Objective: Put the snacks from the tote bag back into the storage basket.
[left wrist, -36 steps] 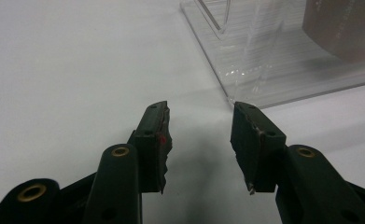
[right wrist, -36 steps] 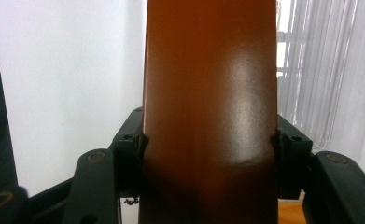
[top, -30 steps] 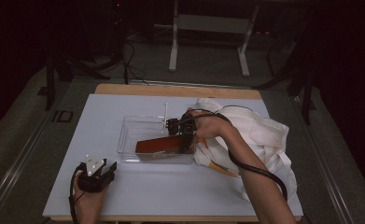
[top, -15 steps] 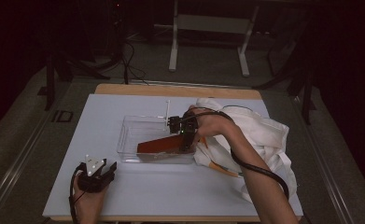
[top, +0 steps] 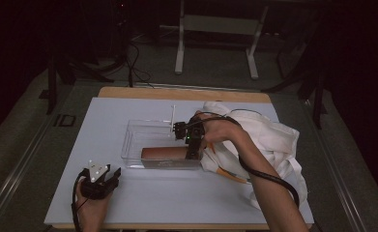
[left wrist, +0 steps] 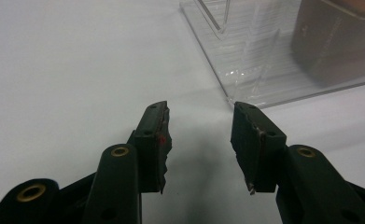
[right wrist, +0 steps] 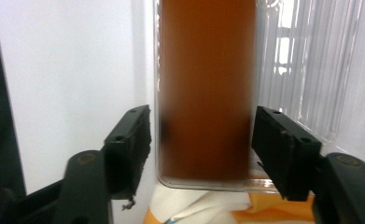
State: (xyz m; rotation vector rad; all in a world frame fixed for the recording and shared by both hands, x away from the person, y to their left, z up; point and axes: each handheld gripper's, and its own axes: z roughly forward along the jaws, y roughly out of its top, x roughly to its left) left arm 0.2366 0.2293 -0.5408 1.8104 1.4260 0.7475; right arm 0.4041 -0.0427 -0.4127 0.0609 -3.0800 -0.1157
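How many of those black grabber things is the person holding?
2. The left gripper rests near the table's front left corner, jaws open. The right gripper is at the clear tray's right end, over the brown box.

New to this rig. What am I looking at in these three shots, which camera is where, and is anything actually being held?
No robot arm here: a person holds a two-jaw gripper in each hand at a table with a white top. The high view looks down from above the person's side. The other two pictures come from cameras riding on each gripper, looking along its black jaws.

On the table sit a clear plastic tray, a brown box lying inside it along the near wall, and a white cloth to the right.

The left gripper rests near the tray's corner, jaws open, nothing between them. The right gripper is at the tray's right end; its jaws have just been opening and now stand either side of the brown box with gaps showing, so the box is not gripped.
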